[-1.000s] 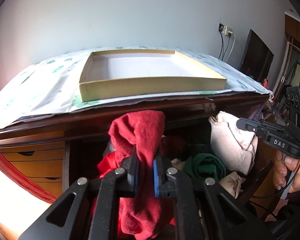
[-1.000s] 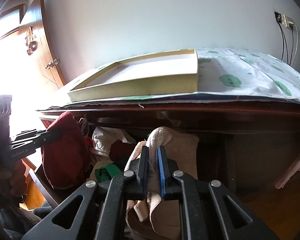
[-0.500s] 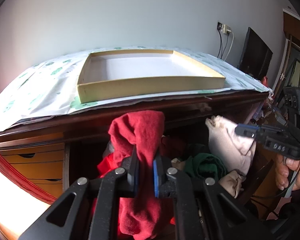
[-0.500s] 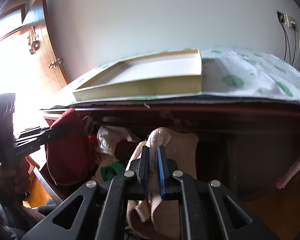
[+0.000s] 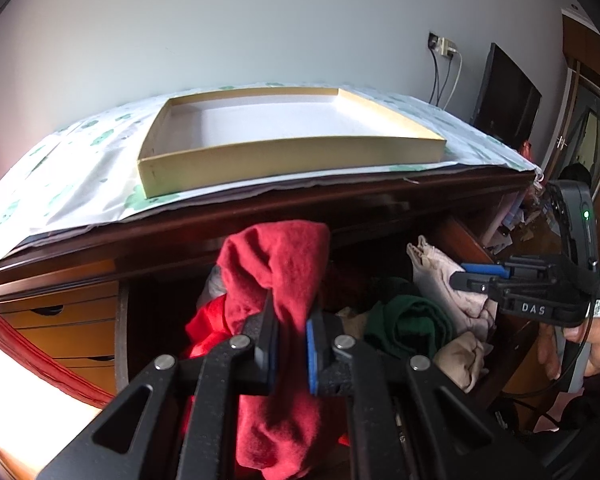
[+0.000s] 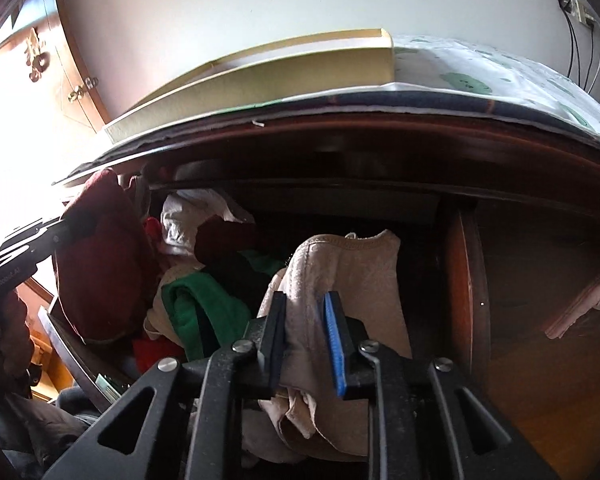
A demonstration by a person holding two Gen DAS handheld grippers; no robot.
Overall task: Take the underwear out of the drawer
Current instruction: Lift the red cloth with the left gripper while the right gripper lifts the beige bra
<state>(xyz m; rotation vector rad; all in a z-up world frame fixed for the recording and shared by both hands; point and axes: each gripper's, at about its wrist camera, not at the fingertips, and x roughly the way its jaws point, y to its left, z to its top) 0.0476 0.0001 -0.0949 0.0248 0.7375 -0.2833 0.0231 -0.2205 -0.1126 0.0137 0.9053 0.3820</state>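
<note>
Hidden or unclear: the drawer (image 6: 466, 292) floor lies under heaped clothing; its back stays in shadow beneath the dresser top. Lower ends of both held garments are cut off behind the gripper bodies. How many garments make up the heap cannot be counted.

Items, counted:
- Grippers, two. The left gripper (image 5: 290, 332) is clamped tight on a red garment (image 5: 278, 264); the right gripper (image 6: 306, 340) has its jaws opening, a beige garment (image 6: 340, 276) between them, the pads seeming no longer to press it.
- Hands, two, each partly seen at a frame edge: the right hand (image 5: 588, 344) and the left hand (image 6: 4, 336).
- Shallow cardboard tray (image 5: 292, 156), one, on a leaf-printed cloth (image 5: 60, 168) covering the dresser top.
- Green garment (image 6: 204, 304), one, in the heap (lying between the two held pieces).

Position: the red garment rises above the left fingers, over the drawer's left side; the beige one drapes through the right fingers over the drawer's right side.
</note>
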